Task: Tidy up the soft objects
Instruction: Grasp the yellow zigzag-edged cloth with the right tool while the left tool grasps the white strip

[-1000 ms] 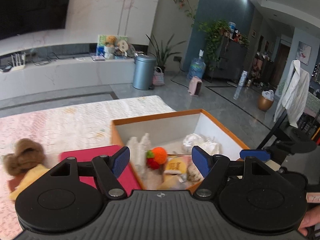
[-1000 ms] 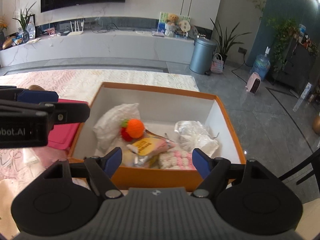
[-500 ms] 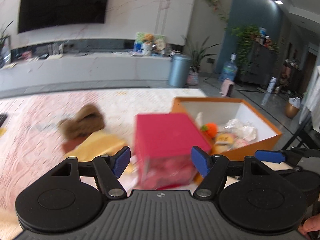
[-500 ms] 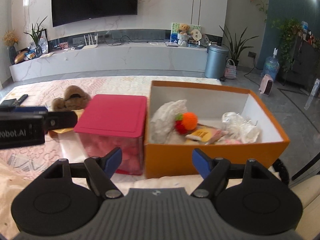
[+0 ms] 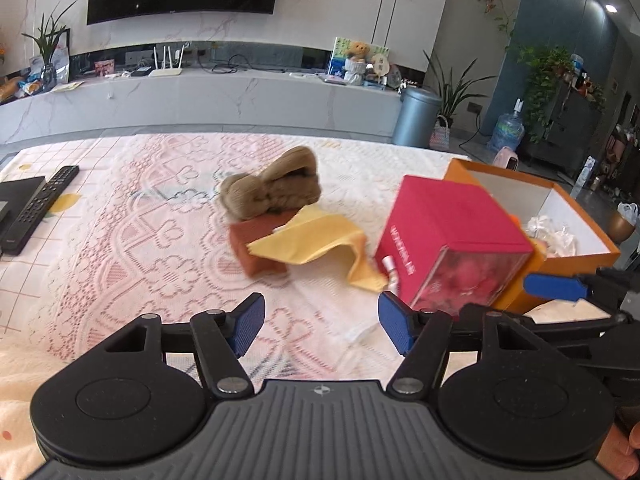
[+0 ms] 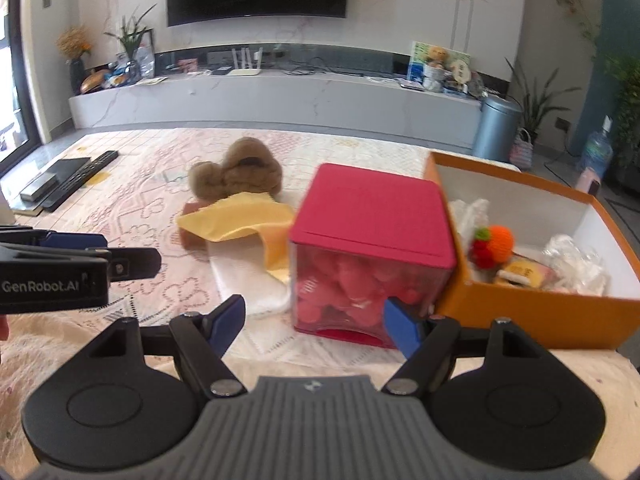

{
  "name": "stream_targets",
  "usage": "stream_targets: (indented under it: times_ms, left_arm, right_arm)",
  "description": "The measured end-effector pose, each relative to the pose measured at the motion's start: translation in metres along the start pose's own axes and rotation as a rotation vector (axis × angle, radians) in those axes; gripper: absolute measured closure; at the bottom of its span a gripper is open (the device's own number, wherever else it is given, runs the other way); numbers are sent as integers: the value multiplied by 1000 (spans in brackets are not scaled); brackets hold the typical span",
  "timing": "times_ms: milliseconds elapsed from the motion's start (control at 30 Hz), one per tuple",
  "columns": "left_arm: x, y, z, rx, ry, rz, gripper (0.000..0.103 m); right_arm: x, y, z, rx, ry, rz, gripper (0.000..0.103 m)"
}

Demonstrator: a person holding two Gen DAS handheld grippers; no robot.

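A brown plush toy (image 5: 272, 192) lies on a brick-red block (image 5: 260, 240), with a yellow cloth (image 5: 316, 244) draped over the block's right side. They also show in the right wrist view: the plush (image 6: 240, 172) and the cloth (image 6: 240, 220), with a white cloth (image 6: 256, 288) under it. An orange box (image 6: 532, 312) at the right holds an orange knitted toy (image 6: 500, 240) and white soft items (image 6: 576, 260). My left gripper (image 5: 320, 328) is open and empty above the tablecloth. My right gripper (image 6: 312, 324) is open and empty, close in front of the red-lidded box (image 6: 368, 208).
The red-lidded clear box (image 5: 452, 216) stands between the cloth pile and the orange box (image 5: 568, 260). A remote (image 5: 40, 204) and a flat black device (image 5: 16, 196) lie at the table's far left. The lace tablecloth (image 5: 140, 240) covers the table.
Both grippers have pulled back from over the orange box and swung left. The plush, the yellow cloth and the remote have come into view. Both stay open.
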State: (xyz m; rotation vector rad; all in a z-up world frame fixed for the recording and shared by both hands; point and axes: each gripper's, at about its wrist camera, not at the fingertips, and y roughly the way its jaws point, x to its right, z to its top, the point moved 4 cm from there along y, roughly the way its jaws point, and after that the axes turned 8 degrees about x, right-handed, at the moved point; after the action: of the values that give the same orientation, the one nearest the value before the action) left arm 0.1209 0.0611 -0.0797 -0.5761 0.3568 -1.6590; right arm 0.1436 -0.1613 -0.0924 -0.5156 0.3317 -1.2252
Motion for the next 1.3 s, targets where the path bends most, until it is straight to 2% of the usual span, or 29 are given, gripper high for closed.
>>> stream_targets:
  times_ms: [200, 367, 467, 667, 900, 1000, 1067, 1200, 1300]
  left_arm:
    - [-23, 0, -9, -19, -8, -9, 27]
    - [-40, 10, -10, -45, -63, -25, 29]
    - [-46, 18, -8, -61, -60, -15, 30]
    - [-50, 40, 0, -90, -19, -15, 33]
    - [-57, 64, 1, -107, -59, -29, 34]
    - [-60, 70, 2, -116, -66, -29, 34]
    - [-61, 74, 2, -118, -73, -37, 34]
    - [-60, 81, 1, -127, -89, -73, 34]
    - [-56, 85, 0, -126, -78, -93, 35]
  right_arm:
    - [-26, 17, 6, -2, -94, 40, 37]
    - [-39, 32, 11, -2, -165, 62, 38]
    - [-48, 43, 16, -4, -223, 81, 41]
    - [-64, 81, 30, -27, -440, 112, 47]
    - [-75, 126, 29, -80, -675, 114, 50]
    - [-83, 142, 23, -102, -773, 83, 50]
    - [-85, 152, 20, -123, -803, 78, 59]
    - [-79, 161, 22, -135, -794, 70, 101]
    - [-70, 148, 34, -69, -748, 61, 103]
